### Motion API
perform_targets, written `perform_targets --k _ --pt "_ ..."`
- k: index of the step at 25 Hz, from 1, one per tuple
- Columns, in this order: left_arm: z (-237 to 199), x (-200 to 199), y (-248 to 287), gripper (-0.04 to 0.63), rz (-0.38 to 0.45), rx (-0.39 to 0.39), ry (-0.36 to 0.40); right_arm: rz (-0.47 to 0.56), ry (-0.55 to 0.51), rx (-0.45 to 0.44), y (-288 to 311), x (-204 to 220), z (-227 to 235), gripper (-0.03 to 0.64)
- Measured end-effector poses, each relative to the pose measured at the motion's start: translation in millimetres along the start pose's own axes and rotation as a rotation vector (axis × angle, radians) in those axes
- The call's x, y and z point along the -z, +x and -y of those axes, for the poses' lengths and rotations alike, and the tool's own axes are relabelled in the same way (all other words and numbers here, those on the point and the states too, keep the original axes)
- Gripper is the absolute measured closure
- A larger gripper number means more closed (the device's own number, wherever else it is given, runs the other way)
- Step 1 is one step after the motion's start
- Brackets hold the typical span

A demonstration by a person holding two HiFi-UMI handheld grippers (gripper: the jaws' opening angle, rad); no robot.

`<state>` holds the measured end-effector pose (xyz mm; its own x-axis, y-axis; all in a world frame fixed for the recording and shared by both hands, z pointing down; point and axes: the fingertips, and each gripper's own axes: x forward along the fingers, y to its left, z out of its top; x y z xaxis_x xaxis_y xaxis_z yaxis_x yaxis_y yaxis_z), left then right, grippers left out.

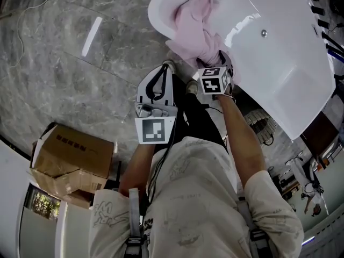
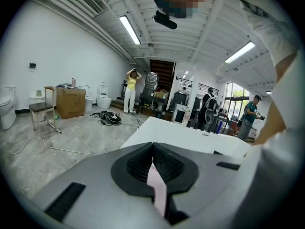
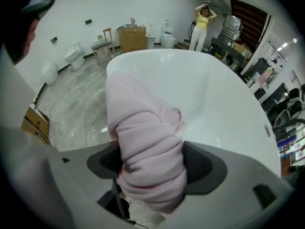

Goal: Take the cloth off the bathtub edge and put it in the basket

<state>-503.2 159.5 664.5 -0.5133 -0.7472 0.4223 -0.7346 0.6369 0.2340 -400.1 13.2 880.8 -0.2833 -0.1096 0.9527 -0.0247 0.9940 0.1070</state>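
Our right gripper (image 3: 150,165) straddles the bunched pink cloth (image 3: 139,120) on the bathtub edge (image 3: 157,54), jaws wide apart, not yet squeezing; our left gripper (image 2: 152,156), jaws together, hangs farther off.

Showroom clutter sitting all around on the marble floor

A crumpled cardboard box (image 1: 72,157) is lying on the grey veined floor (image 1: 59,63). Further off, a person in a yellow top (image 2: 130,90) is standing with arms raised near the dark staircase (image 2: 162,73). A second carton (image 2: 70,103) is sitting just beside a chair (image 2: 43,111), and a toilet (image 2: 6,108) is standing against the white wall. Black cables (image 2: 108,117) are trailing across the floor, and strip lights (image 2: 130,29) are glowing overhead.
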Motion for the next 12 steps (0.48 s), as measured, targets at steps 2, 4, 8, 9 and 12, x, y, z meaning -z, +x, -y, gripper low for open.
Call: perform_targets --k 2,4,8,9,12 --pt "-2.1 -0.8 2.1 0.592 -0.001 0.001 -0.012 0.012 -0.037 -0.032 -3.3 -1.2 -2.3 0.277" --pt "-4.3 -4.7 2.0 0.592 0.007 -0.003 -0.024 0.016 -0.086 -0.057 -8.7 -2.2 -6.9 0.332" --pt "-1.6 -15.4 4.1 0.592 0.013 0.004 -0.015 0.033 -0.163 -0.051 -23.1 -6.2 -9.7 0.401" --pt "-0.6 -18.1 5.1 0.592 0.015 0.007 -0.010 0.043 -0.165 -0.049 -26.9 -7.4 -10.2 0.415" --pt "2.1 -26.9 7.4 0.592 0.030 0.017 0.000 0.078 -0.133 -0.047 -39.8 -10.5 -11.9 0.465"
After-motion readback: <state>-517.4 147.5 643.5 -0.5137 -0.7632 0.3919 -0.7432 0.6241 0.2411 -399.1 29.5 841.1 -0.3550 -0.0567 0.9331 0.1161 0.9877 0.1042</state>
